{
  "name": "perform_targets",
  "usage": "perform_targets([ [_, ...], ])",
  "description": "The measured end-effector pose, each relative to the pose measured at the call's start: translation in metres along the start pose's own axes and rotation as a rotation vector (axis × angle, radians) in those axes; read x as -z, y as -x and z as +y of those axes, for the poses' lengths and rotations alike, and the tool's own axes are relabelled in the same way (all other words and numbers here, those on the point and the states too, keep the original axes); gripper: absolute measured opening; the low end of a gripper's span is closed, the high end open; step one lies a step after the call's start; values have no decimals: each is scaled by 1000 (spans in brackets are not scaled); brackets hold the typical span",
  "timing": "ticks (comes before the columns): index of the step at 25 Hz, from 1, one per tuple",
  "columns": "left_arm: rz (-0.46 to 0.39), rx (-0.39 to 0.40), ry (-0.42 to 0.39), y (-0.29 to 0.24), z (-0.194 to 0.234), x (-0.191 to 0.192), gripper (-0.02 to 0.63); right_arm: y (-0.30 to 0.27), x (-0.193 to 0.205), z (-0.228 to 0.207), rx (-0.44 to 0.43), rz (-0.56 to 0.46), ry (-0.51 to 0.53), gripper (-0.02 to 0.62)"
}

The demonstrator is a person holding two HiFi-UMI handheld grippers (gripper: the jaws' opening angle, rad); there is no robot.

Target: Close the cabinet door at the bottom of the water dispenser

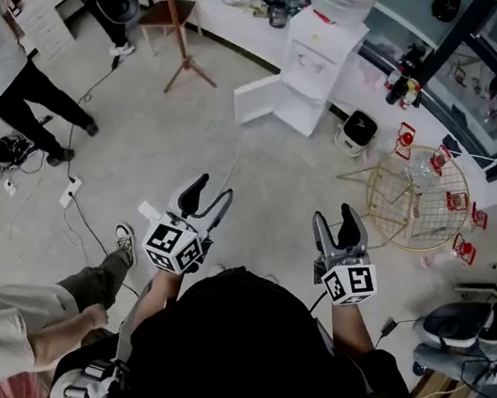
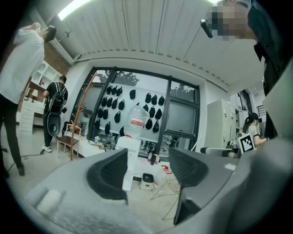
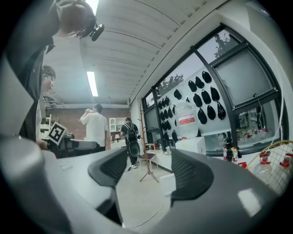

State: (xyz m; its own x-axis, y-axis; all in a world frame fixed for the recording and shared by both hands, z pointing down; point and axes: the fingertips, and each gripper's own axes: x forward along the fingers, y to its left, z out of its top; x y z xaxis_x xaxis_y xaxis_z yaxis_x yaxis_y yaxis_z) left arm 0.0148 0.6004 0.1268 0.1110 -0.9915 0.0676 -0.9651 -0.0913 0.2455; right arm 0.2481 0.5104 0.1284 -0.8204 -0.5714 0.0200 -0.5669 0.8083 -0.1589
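Jaws on the left gripper [image 1: 209, 194] and right gripper [image 1: 336, 223] stand apart, empty, and the cabinet door [image 1: 255, 99] at twelve o'clock looks light, so push its outer edge.

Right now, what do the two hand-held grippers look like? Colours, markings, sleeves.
Both match: the left hand-held gripper and right hand-held gripper have light grey bodies, two curved jaws with dark ribbed pads, and a white cube carrying black square markers. The person's top is black.
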Motion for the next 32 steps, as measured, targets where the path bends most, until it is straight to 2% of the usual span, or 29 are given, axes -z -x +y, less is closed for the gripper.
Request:
perform_targets([
  [1, 1, -13, -12, -2, -2, 0, 323, 1, -2, -3, 9, -9, -2, 296],
  [2, 3, -23, -24, -4, -4, 0, 373, 1, -3, -7, 21, -16, -2, 316],
  [9, 12, -34, -57, -14, -28, 2, 442, 20, -11, -30, 81, -48, 0, 451],
  [23, 45, -65, -48, -34, -90, 22, 449, 69, 0, -87, 62, -20, -61, 451],
  [32, 27, -65, -68, -57, -75, 7, 449, 41, -5, -112, 80, -33, -100, 451],
])
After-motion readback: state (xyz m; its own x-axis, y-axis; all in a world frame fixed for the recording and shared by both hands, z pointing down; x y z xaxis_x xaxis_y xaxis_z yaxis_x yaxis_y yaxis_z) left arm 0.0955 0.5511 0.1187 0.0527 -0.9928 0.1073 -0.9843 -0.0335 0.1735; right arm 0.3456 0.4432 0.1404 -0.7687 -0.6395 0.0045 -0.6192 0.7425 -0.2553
